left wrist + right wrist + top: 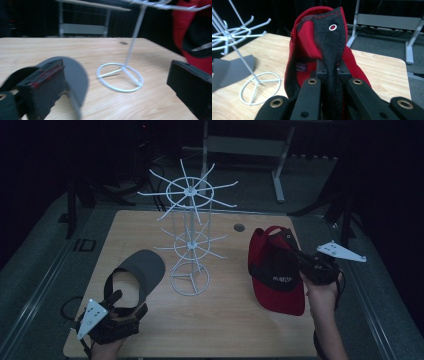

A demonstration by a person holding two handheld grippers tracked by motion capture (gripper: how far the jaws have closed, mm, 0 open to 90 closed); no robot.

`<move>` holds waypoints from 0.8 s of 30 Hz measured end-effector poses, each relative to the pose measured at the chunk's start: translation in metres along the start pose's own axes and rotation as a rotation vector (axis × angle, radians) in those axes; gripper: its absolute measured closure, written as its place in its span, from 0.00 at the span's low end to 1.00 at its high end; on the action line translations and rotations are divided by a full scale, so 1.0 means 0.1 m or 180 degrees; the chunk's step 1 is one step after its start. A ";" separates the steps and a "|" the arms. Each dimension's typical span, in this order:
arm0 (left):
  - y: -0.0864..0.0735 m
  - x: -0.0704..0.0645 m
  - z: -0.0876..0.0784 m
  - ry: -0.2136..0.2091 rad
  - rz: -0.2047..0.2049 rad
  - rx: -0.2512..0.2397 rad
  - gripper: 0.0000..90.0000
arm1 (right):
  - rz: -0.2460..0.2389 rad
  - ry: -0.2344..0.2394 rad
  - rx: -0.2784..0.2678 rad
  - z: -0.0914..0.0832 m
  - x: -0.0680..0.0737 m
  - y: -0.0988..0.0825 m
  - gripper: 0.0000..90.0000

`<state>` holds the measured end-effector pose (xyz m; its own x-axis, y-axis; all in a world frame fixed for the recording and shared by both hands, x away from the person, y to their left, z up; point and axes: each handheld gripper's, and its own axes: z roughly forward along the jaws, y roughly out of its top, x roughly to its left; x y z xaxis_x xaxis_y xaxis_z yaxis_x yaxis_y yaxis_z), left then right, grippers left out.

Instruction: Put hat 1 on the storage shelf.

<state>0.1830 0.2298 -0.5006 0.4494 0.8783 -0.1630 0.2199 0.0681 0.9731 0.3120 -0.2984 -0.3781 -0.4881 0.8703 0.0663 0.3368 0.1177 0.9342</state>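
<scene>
Your right gripper (294, 251) is clamped on the red and black fabric baseball cap (276, 272). Its jaws pinch a black twill panel of the crown, and the cap hangs from them, lifted off the light wooden desk (225, 325). In the right gripper view the pinched panel (332, 50) rises straight up between your jaws, with red stitching along its seams and a small metal eyelet near the top. Red panels flank it on both sides, and a small purple label sits inside, to the left of the jaws. From the high view, the red brim hangs low toward you, below the gripper, with pale lettering on the black front.

Your left gripper (117, 300) stands open. The grey visor cap (75, 75) lies on the desk by its left jaw, the rounded grey brim just ahead of that jaw; the right jaw is well apart from it. I cannot tell whether the left jaw touches it.

The white wire display rack (190, 240) stands between your two grippers.
</scene>
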 end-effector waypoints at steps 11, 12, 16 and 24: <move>0.37 -0.33 0.11 -0.0320 0.0319 0.0061 0.07 | -0.0032 -0.0002 -0.0110 -0.22 0.04 0.09 0.95; 0.42 -0.36 0.12 -0.0397 0.0366 0.0073 0.07 | -0.0040 -0.0004 -0.0106 -0.23 0.05 0.10 0.95; 0.55 -0.48 0.19 -0.0512 0.0459 0.0081 0.07 | -0.0004 0.0033 -0.0160 -0.29 0.06 0.12 0.95; 0.80 -0.75 0.36 -0.0803 0.0636 0.0144 0.08 | 0.0014 0.0137 -0.0226 -0.39 0.14 0.15 0.95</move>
<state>0.1980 0.1522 -0.4169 0.6867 0.7269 -0.0102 0.1416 -0.1199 0.9826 0.2788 -0.3035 -0.3496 -0.5215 0.8491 0.0842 0.2820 0.0784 0.9562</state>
